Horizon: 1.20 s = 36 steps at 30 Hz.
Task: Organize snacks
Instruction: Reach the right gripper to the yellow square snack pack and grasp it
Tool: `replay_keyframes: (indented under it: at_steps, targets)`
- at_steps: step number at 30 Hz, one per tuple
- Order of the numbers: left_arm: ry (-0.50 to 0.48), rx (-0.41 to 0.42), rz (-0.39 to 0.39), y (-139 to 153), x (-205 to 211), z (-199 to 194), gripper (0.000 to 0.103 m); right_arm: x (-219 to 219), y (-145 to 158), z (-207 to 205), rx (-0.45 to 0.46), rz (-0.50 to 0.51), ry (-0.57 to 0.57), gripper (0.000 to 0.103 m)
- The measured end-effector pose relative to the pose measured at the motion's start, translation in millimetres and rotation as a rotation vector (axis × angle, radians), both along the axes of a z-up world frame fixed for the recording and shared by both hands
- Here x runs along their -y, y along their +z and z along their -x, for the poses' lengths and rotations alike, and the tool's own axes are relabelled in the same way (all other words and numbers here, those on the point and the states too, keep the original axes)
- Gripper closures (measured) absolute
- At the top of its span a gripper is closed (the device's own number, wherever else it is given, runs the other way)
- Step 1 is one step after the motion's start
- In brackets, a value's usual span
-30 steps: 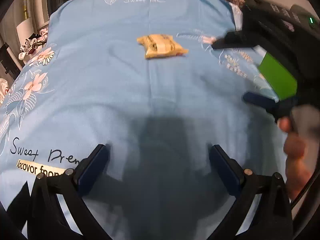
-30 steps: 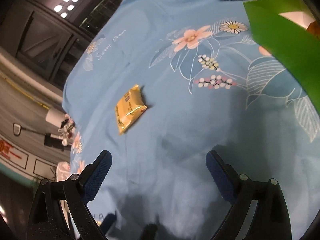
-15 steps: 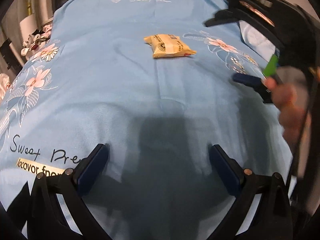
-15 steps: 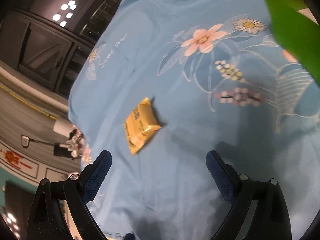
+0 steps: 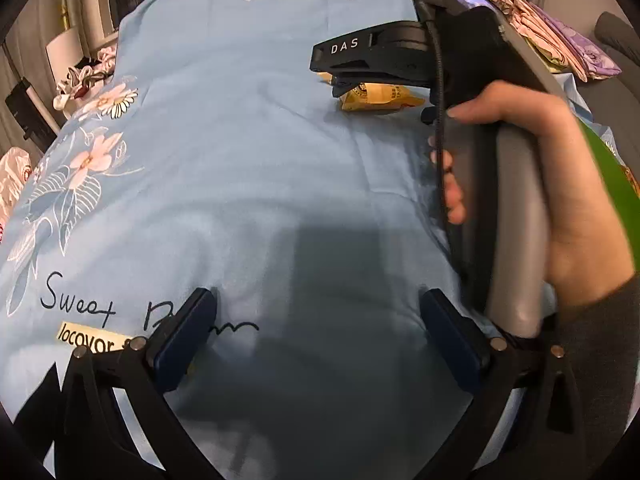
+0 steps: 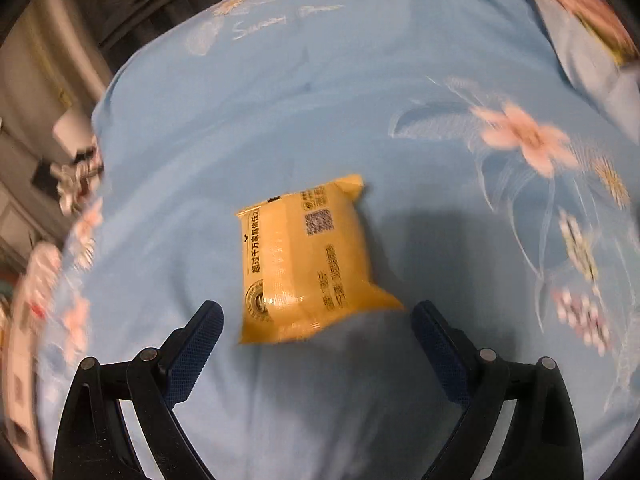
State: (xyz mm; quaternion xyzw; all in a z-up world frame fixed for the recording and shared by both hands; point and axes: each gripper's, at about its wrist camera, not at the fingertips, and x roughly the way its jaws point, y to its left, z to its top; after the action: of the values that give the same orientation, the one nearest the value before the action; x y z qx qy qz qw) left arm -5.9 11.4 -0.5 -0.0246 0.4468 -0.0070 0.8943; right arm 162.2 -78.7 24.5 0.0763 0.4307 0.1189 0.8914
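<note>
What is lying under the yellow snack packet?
The yellow snack packet lies flat on the light blue flowered bedsheet. Only sheet shows around its edges. Whatever is directly beneath the packet is covered and cannot be seen.

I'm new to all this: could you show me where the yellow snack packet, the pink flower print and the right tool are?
yellow snack packet (image 6: 308, 264): right wrist view, middle of wrapper.
pink flower print (image 6: 528, 140): right wrist view, flower's centre.
right tool (image 6: 318, 330): right wrist view, midway between fingertips.

Dim light, fisheye warp, motion-blurred edges
</note>
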Motion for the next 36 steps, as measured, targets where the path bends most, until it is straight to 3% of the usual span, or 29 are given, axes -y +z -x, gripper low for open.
replay_keyframes:
  at_steps: [7,17,21,25,27,29,31,33,36]
  targets:
    - [-0.01,0.002,-0.005,0.0,-1.2,1.4,0.0,-0.8,-1.0,-8.6,0.005,-0.037,0.02,0.0]
    - [-0.013,0.008,-0.022,0.1,2.1,5.9,0.0,-32.3,-6.0,-34.4,0.012,0.204,0.064,0.0]
    - [-0.012,0.008,-0.022,0.4,1.7,5.6,0.0,-25.3,-5.4,-39.4,0.019,0.152,0.067,0.0]
    - [-0.012,0.01,-0.021,0.2,2.8,6.7,0.0,-30.5,-5.5,-43.5,0.02,0.18,0.065,0.0]
    - [-0.012,0.009,-0.023,0.3,2.6,6.8,0.0,-27.5,-5.2,-43.4,0.024,0.152,0.063,0.0]
    - [-0.013,0.01,-0.022,-0.1,1.5,6.8,0.0,-18.2,-3.2,-41.5,0.038,0.129,0.035,0.009]
    - [-0.014,0.011,-0.021,-0.2,1.6,6.4,0.0,-5.7,-1.6,-39.4,0.049,0.077,-0.001,0.027]
    - [-0.015,0.012,-0.021,-0.4,1.4,6.7,0.0,15.4,-2.2,-37.2,0.054,-0.028,-0.046,0.043]
    - [-0.015,0.011,-0.022,-0.3,1.6,6.9,0.0,56.8,-12.9,-35.0,0.059,-0.332,-0.044,0.043]
